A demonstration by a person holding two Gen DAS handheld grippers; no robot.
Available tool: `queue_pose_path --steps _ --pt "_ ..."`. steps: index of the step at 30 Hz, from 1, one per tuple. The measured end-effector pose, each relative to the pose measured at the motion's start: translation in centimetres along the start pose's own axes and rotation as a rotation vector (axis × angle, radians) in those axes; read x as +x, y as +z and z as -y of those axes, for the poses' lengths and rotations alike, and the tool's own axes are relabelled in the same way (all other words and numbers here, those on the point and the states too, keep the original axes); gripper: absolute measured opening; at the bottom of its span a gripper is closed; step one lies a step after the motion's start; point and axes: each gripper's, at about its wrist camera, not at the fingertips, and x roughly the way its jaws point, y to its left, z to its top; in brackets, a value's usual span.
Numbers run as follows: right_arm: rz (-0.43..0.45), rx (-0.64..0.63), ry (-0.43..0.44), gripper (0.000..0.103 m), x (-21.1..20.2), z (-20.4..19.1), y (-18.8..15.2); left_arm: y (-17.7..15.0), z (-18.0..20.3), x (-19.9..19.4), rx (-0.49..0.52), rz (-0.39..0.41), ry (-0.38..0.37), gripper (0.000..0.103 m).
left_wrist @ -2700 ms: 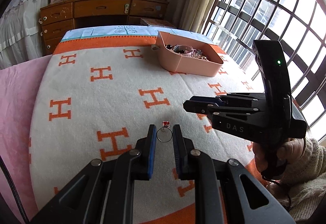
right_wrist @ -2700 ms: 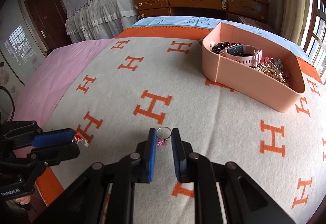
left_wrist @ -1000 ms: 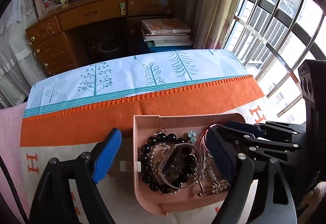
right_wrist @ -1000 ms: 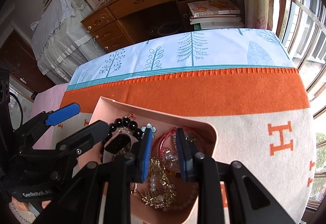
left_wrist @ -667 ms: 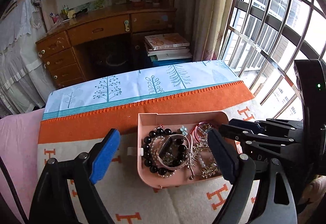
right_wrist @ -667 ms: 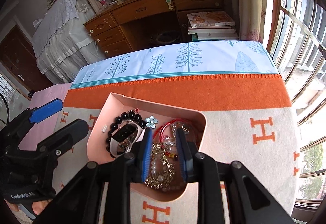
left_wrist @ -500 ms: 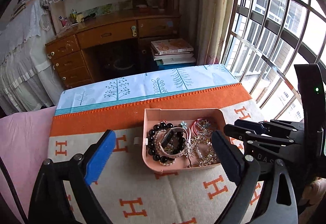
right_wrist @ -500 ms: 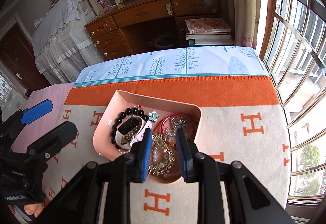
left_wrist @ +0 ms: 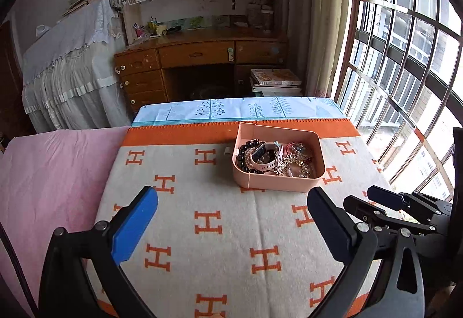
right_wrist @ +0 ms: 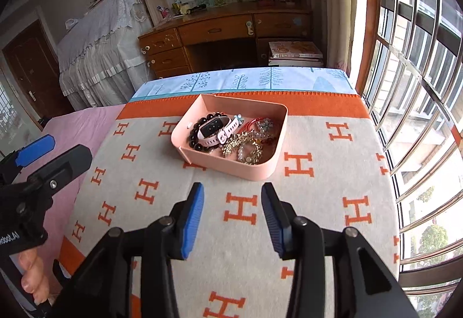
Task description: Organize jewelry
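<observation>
Two grippers, both empty-handed right now. The left gripper [left_wrist: 231, 209] has its jaws spread really wide, nothing between them but blanket, and they have just been opening further. The right gripper [right_wrist: 233, 199] has its jaws apart too, narrower than the left, and they've also just been opening — nothing between the blue pads there either.

Both hang over the cream blanket [right_wrist: 237, 245] with the orange H pattern, short of the pink tray [right_wrist: 262, 170] and not touching it. The tray sits toward the far end of the blanket, near the orange border, and it's loaded: a black bead bracelet [right_wrist: 194, 141] along its left side, a pink-strapped watch [right_wrist: 215, 128] lying on top of the beads, gold chain jewelry [right_wrist: 244, 148] piled in the middle and right, some red cord stuff behind that — all tangled together, hard to separate piece by piece.

From the right wrist view you can see a hand [right_wrist: 30, 274] gripping the left tool's handle at the lower left.
</observation>
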Motion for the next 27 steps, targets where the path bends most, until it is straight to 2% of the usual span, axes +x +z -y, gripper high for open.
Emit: queue_pose_path --steps 6,8,12,17,27 --pt "0.065 0.028 -0.001 0.051 -5.2 -1.1 -3.2 -3.6 -0.2 -5.5 -0.017 0.039 -0.008 0.102" --pt "0.082 0.035 0.002 0.06 -6.7 -1.5 -4.1 -4.9 -0.2 -7.1 -0.028 0.053 -0.006 0.102" --pt "0.138 0.021 -0.032 0.066 -9.6 -2.6 -6.0 -6.8 0.1 -9.5 -0.037 0.058 0.026 0.102" --pt "0.218 0.026 -0.085 0.074 -12.2 -3.4 -7.7 -7.9 0.0 -10.9 -0.061 0.062 0.049 0.102" --pt "0.28 0.002 -0.098 0.074 -14.3 -4.7 -9.1 -8.0 0.7 -11.5 -0.056 0.067 0.074 0.102"
